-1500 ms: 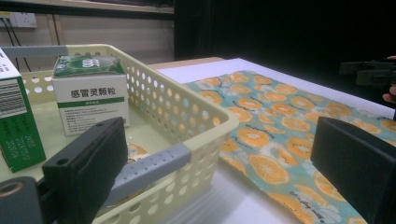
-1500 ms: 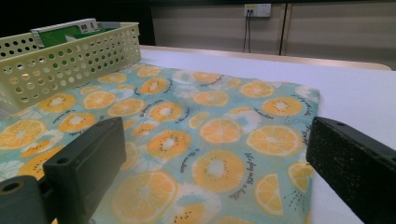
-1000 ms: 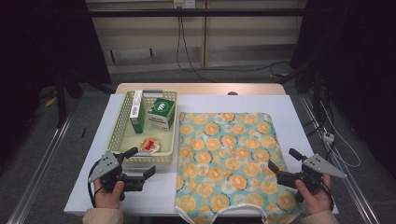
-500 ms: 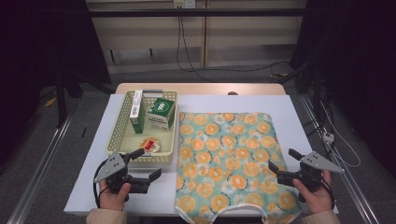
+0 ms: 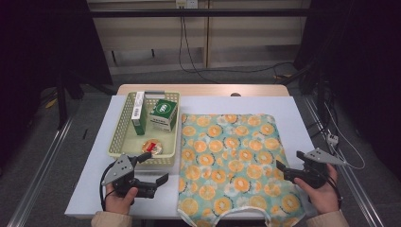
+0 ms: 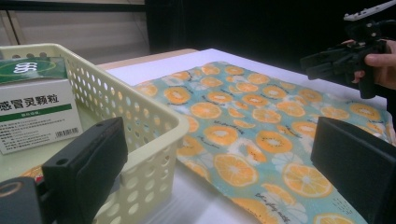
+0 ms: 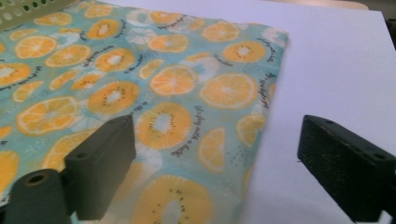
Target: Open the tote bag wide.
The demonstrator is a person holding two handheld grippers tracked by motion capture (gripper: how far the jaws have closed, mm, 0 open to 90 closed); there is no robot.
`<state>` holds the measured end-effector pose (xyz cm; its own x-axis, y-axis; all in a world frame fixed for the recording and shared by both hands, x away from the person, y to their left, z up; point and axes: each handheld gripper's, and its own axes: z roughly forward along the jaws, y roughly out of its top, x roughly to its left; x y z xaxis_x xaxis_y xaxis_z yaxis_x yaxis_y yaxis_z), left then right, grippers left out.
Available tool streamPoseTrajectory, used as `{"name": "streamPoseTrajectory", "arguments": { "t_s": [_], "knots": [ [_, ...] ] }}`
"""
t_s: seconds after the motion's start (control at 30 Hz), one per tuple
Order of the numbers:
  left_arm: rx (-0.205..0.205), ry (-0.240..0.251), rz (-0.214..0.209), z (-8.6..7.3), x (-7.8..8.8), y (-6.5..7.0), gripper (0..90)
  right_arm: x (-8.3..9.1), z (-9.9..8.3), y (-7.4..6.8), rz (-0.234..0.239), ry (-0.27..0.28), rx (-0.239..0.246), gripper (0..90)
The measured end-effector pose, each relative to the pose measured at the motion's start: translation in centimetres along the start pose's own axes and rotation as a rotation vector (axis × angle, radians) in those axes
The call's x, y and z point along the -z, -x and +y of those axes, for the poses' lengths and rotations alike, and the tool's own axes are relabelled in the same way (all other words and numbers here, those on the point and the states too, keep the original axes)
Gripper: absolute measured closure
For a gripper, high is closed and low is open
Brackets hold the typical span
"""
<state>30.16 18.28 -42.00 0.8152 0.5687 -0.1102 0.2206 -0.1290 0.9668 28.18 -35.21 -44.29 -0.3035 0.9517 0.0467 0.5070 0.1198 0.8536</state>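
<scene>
Surface: white table top (image 5: 293, 118) w/ a wood strip along the far edge.
Room: dark curtains L & R, pale wall panels at back, cables trailing on grey floor behind table, metal rails down both sides.
Cloth: teal fabric w/ orange-slice print (image 5: 231, 161) laid flat over centre-right of table, near edge w/ a curved cut-out hanging at the table front; L edge just beside basket.
Basket: pale yellow perforated basket (image 5: 122, 137) at L-centre of table, long side running away from the person.
In basket: green/white box (image 5: 163, 115) w/ printed label toward far end; slim green-and-white carton (image 5: 138, 112) propped along L side; small red/orange packet (image 5: 152, 146) at near end.
Left gripper (image 5: 152, 169): held in left hand (image 5: 119, 198) at near L corner of table, just in front of basket, pointing R toward cloth. Jaws spread wide, nothing between them; in left gripper view one jaw sits before the basket corner, other over the cloth's near part.
Right gripper (image 5: 283, 170): held in right hand (image 5: 322, 194) at near R, at cloth's R edge, pointing L. Jaws spread wide, gripping nothing; in right gripper view one jaw above cloth, other above bare table, cloth's R edge between them. Contact w/ cloth: can't tell.
</scene>
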Motion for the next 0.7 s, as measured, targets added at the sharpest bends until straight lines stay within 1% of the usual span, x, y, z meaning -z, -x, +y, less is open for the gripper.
{"name": "streamPoseTrajectory", "arguments": {
  "t_s": [0.07,0.1,0.13,0.17,0.2,0.23,0.27,0.3,0.33,0.37,0.4,0.43,0.5,0.53,0.57,0.6,0.63,0.67,0.7],
  "knots": [
    [0.001,0.0,-0.001,0.0,0.0,0.0,3.6,-0.2,0.1,0.2,-0.008,-0.006,-0.004,16.4],
    [-0.003,-0.001,-0.002,0.0,0.0,0.0,3.6,-0.7,0.3,0.6,-0.023,-0.031,-0.006,18.3],
    [0.0,-0.003,-0.002,0.0,-0.1,0.0,3.6,-0.7,0.3,0.6,-0.023,-0.031,-0.006,18.3],
    [0.0,-0.003,-0.003,0.0,-0.1,0.0,3.6,-1.0,0.5,0.8,-0.037,-0.05,0.002,19.9],
    [0.0,-0.003,-0.002,0.0,-0.1,0.0,3.6,-1.8,0.8,1.2,-0.048,-0.073,-0.015,21.5],
    [-0.002,-0.003,0.0,0.0,-0.1,0.0,3.6,-1.8,0.8,1.2,-0.048,-0.073,-0.015,21.5],
    [-0.004,-0.003,-0.001,0.0,0.0,0.0,3.6,-2.3,1.1,1.4,-0.048,-0.081,-0.017,23.1],
    [-0.01,-0.003,-0.001,0.1,0.0,0.0,3.6,-3.4,1.7,1.8,-0.06,-0.094,-0.017,26.1],
    [-0.008,-0.003,0.001,0.0,0.0,0.0,3.6,-3.4,1.7,1.8,-0.06,-0.094,-0.017,26.1],
    [-0.002,-0.001,0.0,0.0,0.0,0.0,3.6,-4.0,2.0,2.0,-0.075,-0.102,-0.004,26.4],
    [0.005,-0.001,-0.003,0.0,-0.1,0.0,3.6,-5.3,2.3,2.2,-0.069,-0.126,-0.008,29.8],
    [0.002,-0.005,-0.003,0.0,-0.1,0.0,3.6,-5.9,2.4,2.4,-0.065,-0.137,-0.021,30.7],
    [0.001,-0.002,-0.01,0.0,0.0,0.1,3.6,-7.2,2.7,2.6,-0.057,-0.16,-0.016,36.0],
    [0.001,0.004,-0.011,0.0,0.0,0.1,3.6,-7.7,2.8,2.6,-0.071,-0.171,-0.007,37.0],
    [0.003,0.004,-0.011,0.1,0.0,0.1,3.6,-8.2,3.1,2.6,-0.081,-0.191,0.003,37.4],
    [0.008,0.009,-0.013,0.1,0.0,0.1,3.6,-8.7,3.3,2.7,-0.082,-0.199,0.001,39.6],
    [0.011,0.012,-0.017,0.1,0.0,0.1,3.6,-8.7,3.3,2.7,-0.082,-0.199,0.001,39.6],
    [0.01,0.012,-0.019,0.1,0.0,0.1,3.6,-9.1,3.4,2.7,-0.084,-0.198,-0.002,42.4],
    [0.01,0.01,-0.02,0.1,0.0,0.1,3.6,-9.5,3.6,2.7,-0.082,-0.205,-0.005,42.7]
  ]
}}
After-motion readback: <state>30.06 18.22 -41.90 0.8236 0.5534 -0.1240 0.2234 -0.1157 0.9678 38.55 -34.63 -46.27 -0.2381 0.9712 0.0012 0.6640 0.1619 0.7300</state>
